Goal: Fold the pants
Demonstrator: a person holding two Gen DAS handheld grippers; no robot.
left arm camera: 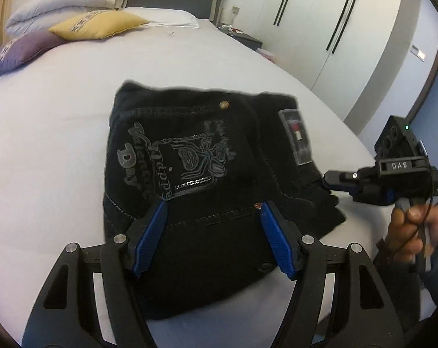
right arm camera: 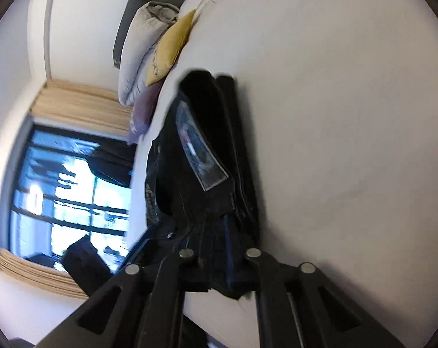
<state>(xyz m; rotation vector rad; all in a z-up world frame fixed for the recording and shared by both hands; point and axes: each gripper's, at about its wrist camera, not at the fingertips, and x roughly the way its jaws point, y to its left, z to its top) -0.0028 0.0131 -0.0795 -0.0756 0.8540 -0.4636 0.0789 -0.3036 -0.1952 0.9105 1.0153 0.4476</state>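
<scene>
The black pants (left arm camera: 190, 174) lie folded into a compact stack on the pale bed sheet (left arm camera: 45, 159), back pocket print and waist label facing up. My left gripper (left arm camera: 213, 211) is open, its blue fingers (left arm camera: 152, 232) spread over the near edge of the stack, holding nothing. My right gripper (left arm camera: 332, 178) comes in from the right and its tips are closed on the right edge of the pants. In the right wrist view the pants (right arm camera: 201, 174) fill the space between the fingers, and that gripper (right arm camera: 219, 249) is shut on the fabric.
A yellow cushion (left arm camera: 100, 24), a purple cushion (left arm camera: 18, 52), a folded grey duvet (left arm camera: 68, 0) and a white pillow (left arm camera: 166, 17) sit at the head of the bed. White wardrobe doors (left arm camera: 320, 23) stand at the right. A window (right arm camera: 68, 191) shows in the right wrist view.
</scene>
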